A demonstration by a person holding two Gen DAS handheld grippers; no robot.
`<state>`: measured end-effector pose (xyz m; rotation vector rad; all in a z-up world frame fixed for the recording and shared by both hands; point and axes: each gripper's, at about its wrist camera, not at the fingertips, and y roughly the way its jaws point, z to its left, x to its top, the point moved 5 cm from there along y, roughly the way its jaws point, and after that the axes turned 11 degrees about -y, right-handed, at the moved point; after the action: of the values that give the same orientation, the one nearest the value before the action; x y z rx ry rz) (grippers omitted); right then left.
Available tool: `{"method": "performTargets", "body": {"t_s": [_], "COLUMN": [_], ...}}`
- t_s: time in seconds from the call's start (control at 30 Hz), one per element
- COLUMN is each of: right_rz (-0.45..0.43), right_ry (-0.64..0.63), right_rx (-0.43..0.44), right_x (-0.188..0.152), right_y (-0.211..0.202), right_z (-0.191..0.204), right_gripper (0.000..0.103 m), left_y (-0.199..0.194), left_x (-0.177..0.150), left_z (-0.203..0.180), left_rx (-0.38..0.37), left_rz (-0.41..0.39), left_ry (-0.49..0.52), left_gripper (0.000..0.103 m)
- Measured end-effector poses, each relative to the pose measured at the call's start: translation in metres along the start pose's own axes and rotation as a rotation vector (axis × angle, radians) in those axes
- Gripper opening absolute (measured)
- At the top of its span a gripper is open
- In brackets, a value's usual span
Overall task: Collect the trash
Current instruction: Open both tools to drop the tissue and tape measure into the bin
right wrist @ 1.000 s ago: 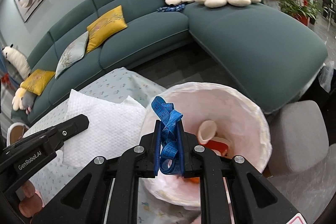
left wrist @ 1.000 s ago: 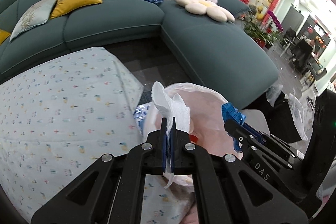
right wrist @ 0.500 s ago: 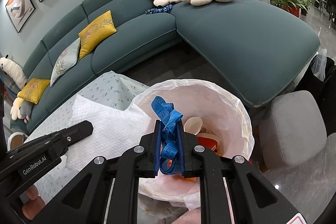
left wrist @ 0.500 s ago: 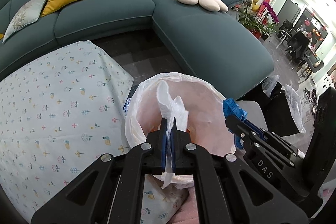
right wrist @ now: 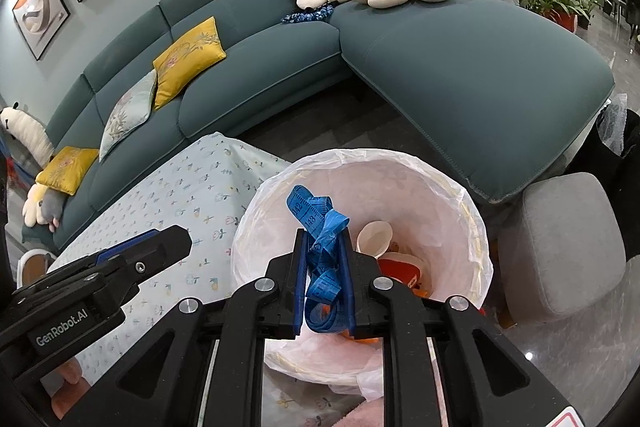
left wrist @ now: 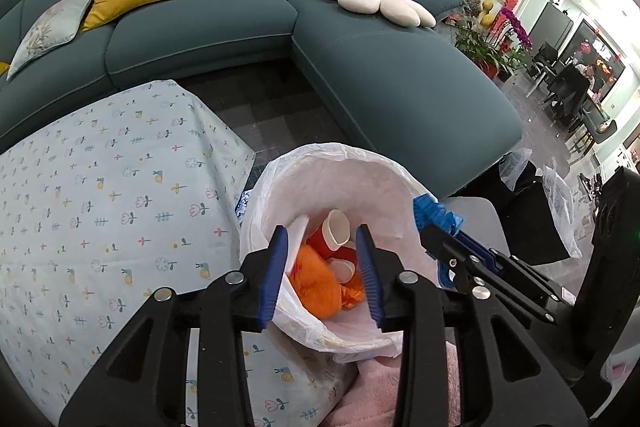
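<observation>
The left gripper [left wrist: 322,267] hangs over the mouth of the lined bin [left wrist: 360,163], its jaws parted and having just been opening, with nothing between the blue pads; through the gap show an orange crumpled wad [left wrist: 316,283] and a paper cup [left wrist: 338,227] lying at the bottom of the bin, while a white tissue [left wrist: 298,227] lies against the liner just inside the left pad. The right gripper [right wrist: 323,259] sits at the bin's near rim, its jaws nearly closed though just easing apart, the pads pressing on a bunched blue tape measure [right wrist: 320,223] whose loops stick up above the fingertips. In the left view that gripper enters from 3 o'clock. The worktop [left wrist: 100,187] under a flowered cloth lies at 9 o'clock of the bin, and the teal sofa [left wrist: 380,75] fills the 12 o'clock side
</observation>
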<state>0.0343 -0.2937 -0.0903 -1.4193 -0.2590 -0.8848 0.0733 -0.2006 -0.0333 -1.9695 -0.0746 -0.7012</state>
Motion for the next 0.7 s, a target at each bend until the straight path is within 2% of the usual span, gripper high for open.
{"method": "performTargets", "body": {"t_s": [0.17, 0.27, 0.33, 0.7], "right_rz": [0.005, 0.002, -0.001, 0.011], "right_ry": [-0.01, -0.01, -0.013, -0.048], "right_rx": [0.006, 0.007, 0.006, -0.01], "right_x": [0.001, 0.002, 0.002, -0.001], "right_y": [0.002, 0.001, 0.0, -0.003], "right_z": [0.005, 0.007, 0.008, 0.019], "right_gripper": [0.019, 0.027, 0.037, 0.053], "left_y": [0.0, -0.001, -0.002, -0.01], "left_x": [-0.001, 0.0, 0.0, 0.0], "left_z": [0.007, 0.012, 0.016, 0.035], "left_rx": [0.013, 0.024, 0.031, 0.067], "left_rz": [0.001, -0.005, -0.01, -0.032], "left_ry": [-0.01, -0.018, -0.022, -0.044], "left_gripper": [0.037, 0.042, 0.043, 0.049]}}
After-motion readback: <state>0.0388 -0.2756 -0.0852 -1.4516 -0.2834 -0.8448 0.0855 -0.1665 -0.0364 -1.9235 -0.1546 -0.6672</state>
